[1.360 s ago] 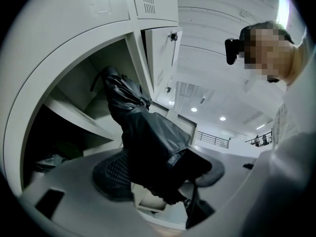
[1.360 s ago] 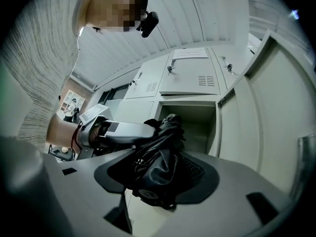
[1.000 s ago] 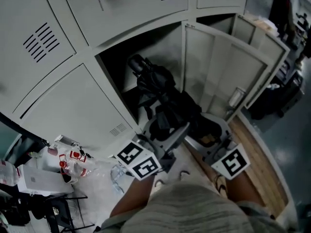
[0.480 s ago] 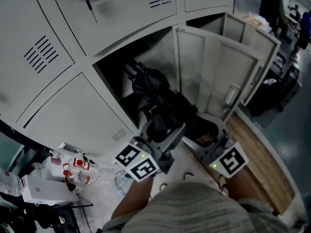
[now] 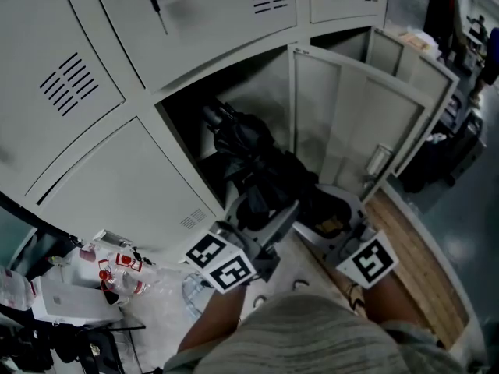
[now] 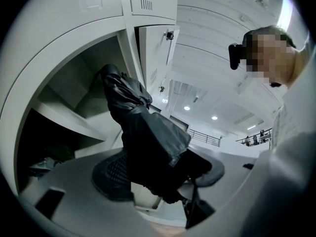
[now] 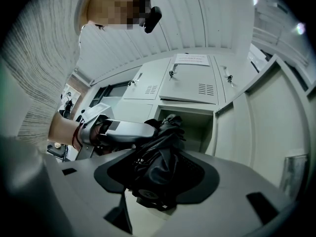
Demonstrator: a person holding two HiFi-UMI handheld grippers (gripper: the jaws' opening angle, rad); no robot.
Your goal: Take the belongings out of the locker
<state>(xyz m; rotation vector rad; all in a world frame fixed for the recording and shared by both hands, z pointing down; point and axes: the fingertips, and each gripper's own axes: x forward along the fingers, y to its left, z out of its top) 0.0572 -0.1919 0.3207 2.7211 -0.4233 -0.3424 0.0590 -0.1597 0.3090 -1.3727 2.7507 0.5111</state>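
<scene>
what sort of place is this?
Looks like a staff locker area, maybe in a workshop hall: a bank of grey metal lockers, one door open with a black bag at its mouth, a key in the lock above.

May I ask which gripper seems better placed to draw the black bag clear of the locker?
Probably left: both are shut on the black bag, but the left gripper grips nearer the locker, the right gripper its lower end.

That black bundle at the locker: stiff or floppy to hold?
Probably floppy: the black bundle is creased, folded fabric, bulging out of the left gripper and right gripper. Its sheen suggests it may be slippery. Soft, so hardly fragile.
</scene>
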